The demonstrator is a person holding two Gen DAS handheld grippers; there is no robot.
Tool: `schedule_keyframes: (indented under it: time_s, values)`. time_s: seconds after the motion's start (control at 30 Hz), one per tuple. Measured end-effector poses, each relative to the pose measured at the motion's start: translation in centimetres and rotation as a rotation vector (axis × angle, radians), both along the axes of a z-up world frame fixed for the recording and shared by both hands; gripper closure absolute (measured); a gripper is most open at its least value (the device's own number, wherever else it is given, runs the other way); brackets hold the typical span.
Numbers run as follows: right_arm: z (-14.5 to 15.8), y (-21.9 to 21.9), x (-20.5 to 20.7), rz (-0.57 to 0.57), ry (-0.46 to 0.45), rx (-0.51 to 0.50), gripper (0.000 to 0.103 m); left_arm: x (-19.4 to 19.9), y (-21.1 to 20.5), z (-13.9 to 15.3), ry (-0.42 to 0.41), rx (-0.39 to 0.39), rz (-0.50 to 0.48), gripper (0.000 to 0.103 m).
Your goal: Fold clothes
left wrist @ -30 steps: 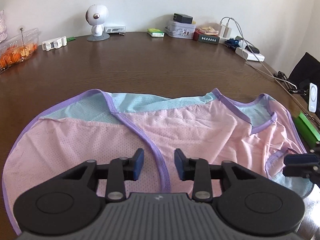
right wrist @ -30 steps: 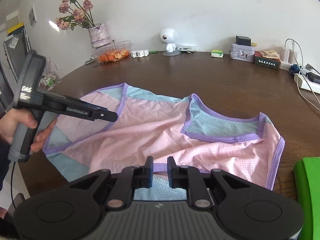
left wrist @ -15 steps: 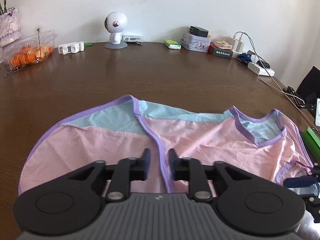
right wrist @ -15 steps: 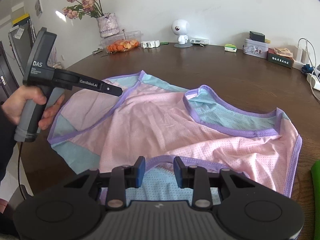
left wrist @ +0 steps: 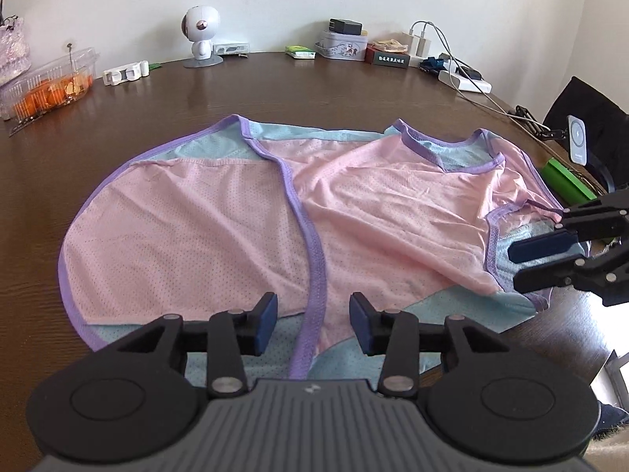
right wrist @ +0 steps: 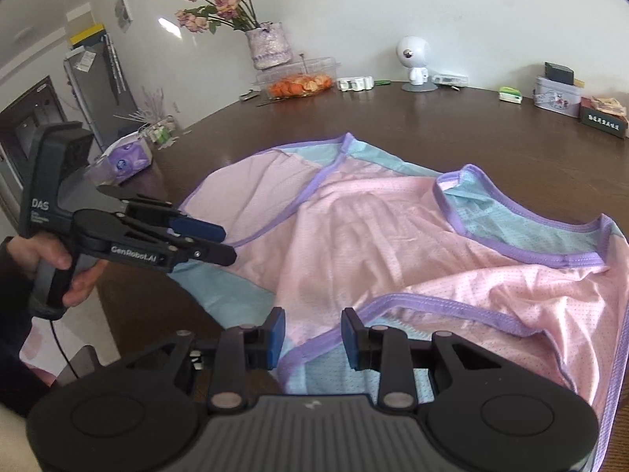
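A pink mesh sleeveless top (left wrist: 243, 212) with light blue panels and purple trim lies spread on the dark wooden table (left wrist: 275, 90); it also shows in the right wrist view (right wrist: 393, 244). My left gripper (left wrist: 313, 324) is open and empty, hovering above the top's near edge, with a purple trim strip between its fingers in the view. My right gripper (right wrist: 311, 338) is open and empty above the armhole trim at the top's right end. Each gripper shows from the side in the other's view: the right one (left wrist: 550, 259), the left one (right wrist: 212, 242).
At the table's far edge stand a white toy robot (left wrist: 201, 35), a clear box of orange fruit (left wrist: 47, 82), tins and boxes (left wrist: 342, 41), chargers and cables (left wrist: 464, 78). A green object (left wrist: 566, 181) lies at the right. A flower vase (right wrist: 269, 45) stands at the back.
Both grippers drew back from the top. The left shut to a narrow gap, then opened wide; the right opened wider in both steps. More of the garment is in view.
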State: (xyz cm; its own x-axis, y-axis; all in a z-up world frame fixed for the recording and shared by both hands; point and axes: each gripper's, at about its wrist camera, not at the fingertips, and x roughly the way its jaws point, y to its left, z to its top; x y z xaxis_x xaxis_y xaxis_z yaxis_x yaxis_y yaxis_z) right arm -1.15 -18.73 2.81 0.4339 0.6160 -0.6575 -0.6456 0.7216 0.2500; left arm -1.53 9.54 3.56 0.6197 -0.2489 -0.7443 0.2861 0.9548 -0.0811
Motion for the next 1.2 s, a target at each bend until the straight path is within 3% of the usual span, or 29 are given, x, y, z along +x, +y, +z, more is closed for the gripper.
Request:
schedule_keyframes:
  time_s: [0.13,0.23,0.27,0.3,0.33,0.57,0.73,0.83,0.9,0.93,1.07,1.13,1.2]
  values:
    - [-0.3,-0.2,-1.6,-0.011,-0.017,-0.032,0.073,-1.3,1.2,0.6,-0.002,-0.045,-0.026,0.062]
    - [-0.6,-0.9,-2.4,-0.012,0.007,0.002,0.073,-2.3,1.5,0.8,-0.004,-0.085,-0.062,0.062]
    - [-0.8,-0.9,-2.5,-0.017,0.015,0.006,0.075,-2.4,1.5,0.5,0.001,-0.076,-0.058,0.071]
    - [-1.1,-0.7,-2.6,-0.025,0.021,0.006,0.081,-2.3,1.4,0.2,0.008,-0.055,-0.043,0.094]
    - [-1.3,-0.6,-2.6,-0.033,0.026,0.006,0.101,-2.3,1.4,-0.1,0.012,-0.039,-0.029,0.101]
    - [-0.8,-2.5,-3.5,-0.07,0.024,0.063,0.102,-2.5,3.7,0.0,-0.011,-0.073,-0.015,0.101]
    - [-1.0,-2.5,-4.1,-0.071,0.026,0.029,0.101,-2.3,4.1,-0.2,0.003,-0.085,-0.024,0.1]
    - [-1.1,-2.6,-4.2,-0.086,0.031,0.017,0.089,-2.8,4.5,-0.2,-0.005,-0.095,-0.035,0.089]
    - [-0.8,-3.0,-4.5,-0.082,0.01,0.025,0.083,-3.5,4.7,0.1,-0.023,-0.102,-0.058,0.068]
    - [-0.5,-3.2,-4.7,-0.076,-0.004,0.03,0.08,-3.8,4.9,0.2,-0.032,-0.111,-0.075,0.067]
    - [-0.3,-3.2,-4.9,-0.038,-0.027,0.062,0.076,-4.8,4.7,0.0,-0.044,-0.11,-0.138,0.07]
    - [-0.7,-2.5,-4.7,-0.026,-0.025,0.055,0.076,-4.8,4.3,-0.5,-0.039,-0.072,-0.149,0.089]
    - [-1.1,-2.0,-4.5,-0.042,-0.026,0.035,0.081,-4.8,4.5,-0.6,-0.044,-0.062,-0.142,0.097]
